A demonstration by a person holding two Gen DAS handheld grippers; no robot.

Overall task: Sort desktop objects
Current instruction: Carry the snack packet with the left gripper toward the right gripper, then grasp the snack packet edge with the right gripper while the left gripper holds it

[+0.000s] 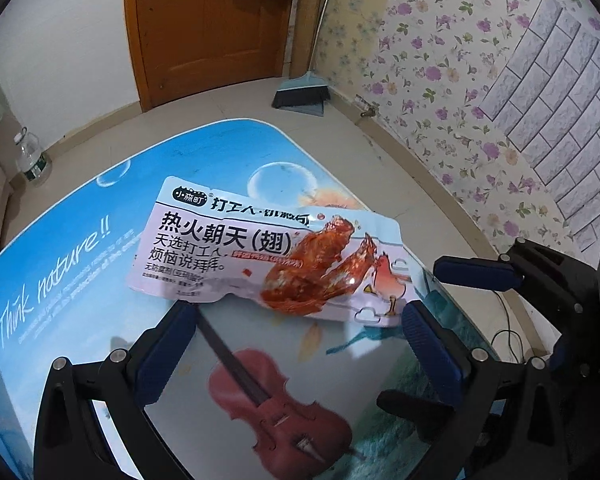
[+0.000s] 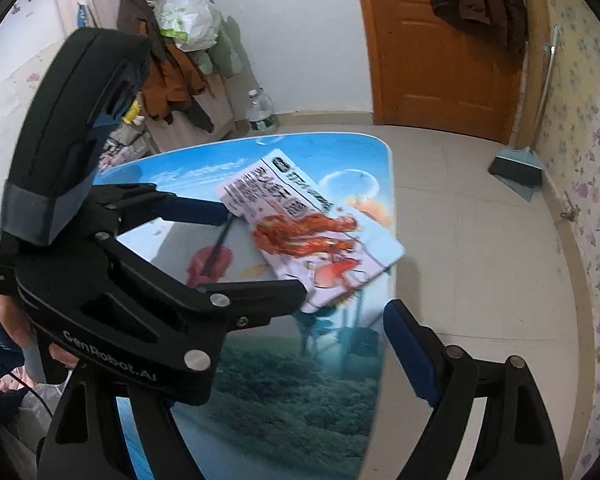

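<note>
Nearest us, our left tongs (image 1: pixel 296 316) stand released, blue pads wide apart just short of the snack packet (image 1: pixel 260 252). Our right tongs (image 1: pixel 476 276) hang released beside it. The packet lies flat on the bench (image 1: pixel 60 264), toward its far edge.

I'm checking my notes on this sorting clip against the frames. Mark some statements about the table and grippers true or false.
1. One snack packet lies on the table. True.
2. The packet is clamped in the left gripper. False: its jaws stand open, just short of the packet's near edge.
3. The right gripper is open and holds nothing. True.
4. A broom lies on the table. False: it stands on the floor by the wall.
5. The tabletop print shows a violin. True.
</note>
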